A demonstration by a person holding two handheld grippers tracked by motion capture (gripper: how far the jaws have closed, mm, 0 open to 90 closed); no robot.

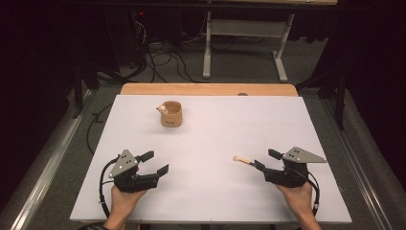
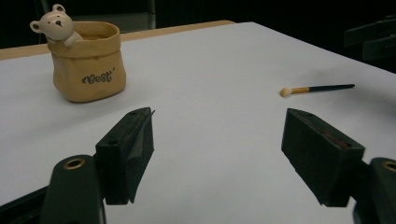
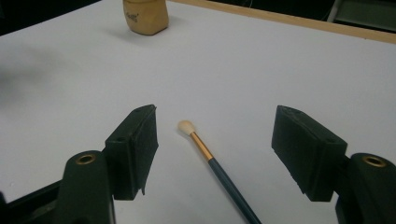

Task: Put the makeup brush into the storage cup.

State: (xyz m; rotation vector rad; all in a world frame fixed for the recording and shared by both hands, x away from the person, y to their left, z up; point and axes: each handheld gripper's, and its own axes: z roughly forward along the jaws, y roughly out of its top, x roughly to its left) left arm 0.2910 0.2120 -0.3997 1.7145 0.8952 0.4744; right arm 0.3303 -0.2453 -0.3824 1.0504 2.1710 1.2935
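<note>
The brush (image 3: 212, 161) lies flat on the white counter (image 1: 215, 143) between the right claw's (image 3: 215, 149) wide-apart jaws, unclamped; lower squarely over the handle, then close gently. The left claw (image 2: 217, 154) rests apart too, well off

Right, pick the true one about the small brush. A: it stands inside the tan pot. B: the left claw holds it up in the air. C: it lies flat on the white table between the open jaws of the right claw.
C: the brush lies flat on the table, between the spread jaws of the right claw, untouched.
</note>
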